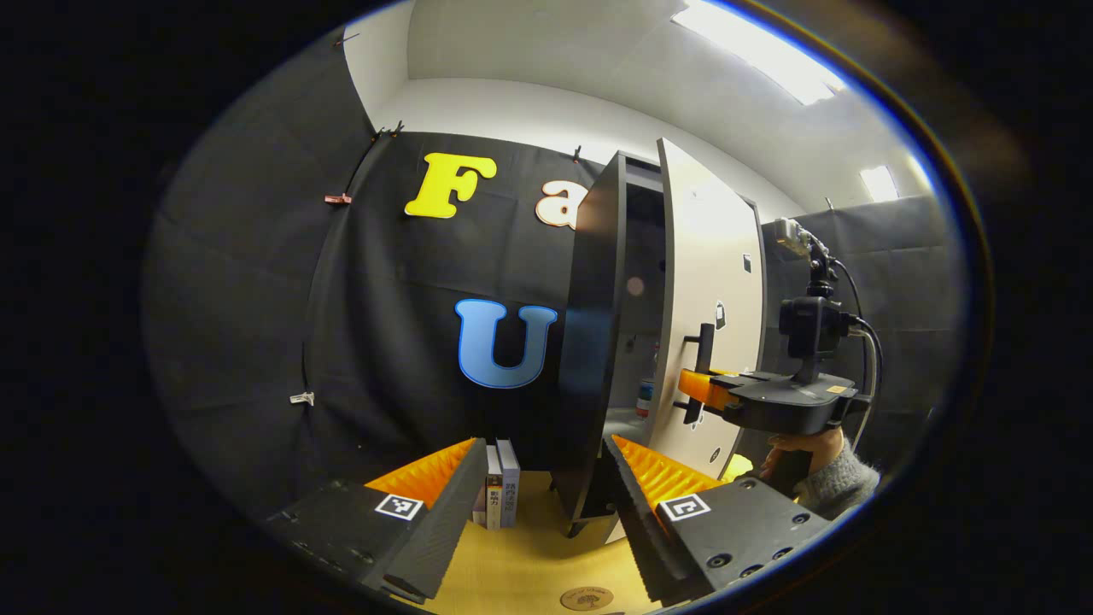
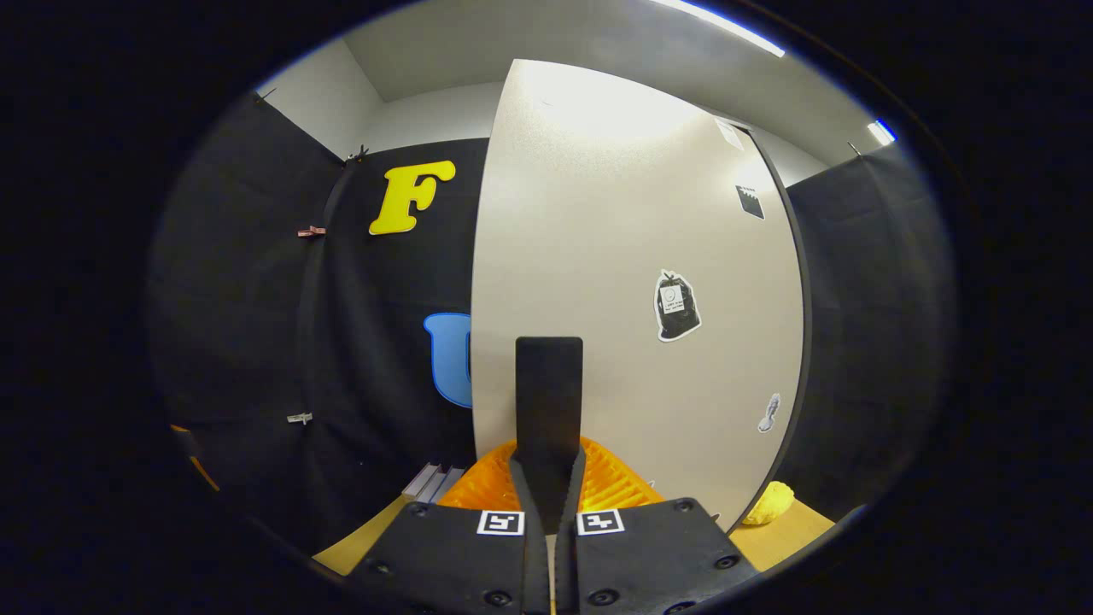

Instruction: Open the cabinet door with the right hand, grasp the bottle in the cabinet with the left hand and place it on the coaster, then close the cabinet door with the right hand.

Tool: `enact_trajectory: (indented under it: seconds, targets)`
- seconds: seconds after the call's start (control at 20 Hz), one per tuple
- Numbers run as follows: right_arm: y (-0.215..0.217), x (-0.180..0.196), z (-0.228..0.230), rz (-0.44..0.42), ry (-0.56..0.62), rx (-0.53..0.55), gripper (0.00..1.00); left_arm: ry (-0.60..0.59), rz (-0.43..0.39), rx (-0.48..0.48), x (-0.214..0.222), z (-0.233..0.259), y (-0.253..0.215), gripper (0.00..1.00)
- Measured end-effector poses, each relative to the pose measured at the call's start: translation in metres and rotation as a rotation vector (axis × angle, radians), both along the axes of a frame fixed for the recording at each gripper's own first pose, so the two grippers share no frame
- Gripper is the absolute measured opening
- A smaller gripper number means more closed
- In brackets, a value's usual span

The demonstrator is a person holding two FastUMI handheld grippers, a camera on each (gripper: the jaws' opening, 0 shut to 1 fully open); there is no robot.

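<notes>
Right gripper (image 2: 548,478) is clamped on the dark upright door handle (image 2: 549,401), both fingers (image 2: 478,487) pressed against its lower end, the handle rising straight up between them. Dead ahead, the pale cabinet door (image 2: 615,213) fills the middle, swung so its left edge faces the gripper. Stickers on the door: a dark one (image 2: 677,305) up and to the right of the handle, a small pale one (image 2: 769,413) lower right. Some books (image 2: 434,482) lie low to the left of the fingers on the yellow tabletop (image 2: 359,547). A yellow lump (image 2: 771,502) sits low right, past the door's far edge.
</notes>
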State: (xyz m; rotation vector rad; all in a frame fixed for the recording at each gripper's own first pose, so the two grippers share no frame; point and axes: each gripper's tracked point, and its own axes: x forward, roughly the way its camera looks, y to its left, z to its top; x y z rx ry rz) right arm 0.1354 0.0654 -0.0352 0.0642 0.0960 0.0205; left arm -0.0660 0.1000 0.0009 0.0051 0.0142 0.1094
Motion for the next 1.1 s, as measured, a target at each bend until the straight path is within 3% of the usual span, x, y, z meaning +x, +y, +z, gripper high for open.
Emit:
enact_trajectory:
  seconds: [0.35,0.4,0.55,0.8,1.1]
  targets:
    - [-0.025,-0.039,0.007,0.018,0.002,-0.013,0.07,0.023,-0.065,0.009,0.011,-0.007,-0.023,0.85]
    - [-0.028,-0.043,0.007,0.022,0.008,-0.016,0.08,0.025,-0.077,0.009,0.011,-0.009,-0.028,0.89]
    - [-0.04,-0.055,0.009,0.023,0.019,-0.017,0.1,0.037,-0.115,0.005,0.017,-0.015,-0.038,0.85]
    - [-0.061,-0.076,0.011,-0.009,0.034,-0.02,0.07,0.053,-0.199,-0.002,0.026,-0.022,-0.053,0.85]
    - [-0.099,-0.103,0.016,-0.111,0.044,-0.045,0.07,0.077,-0.322,-0.015,0.033,-0.032,-0.085,0.85]
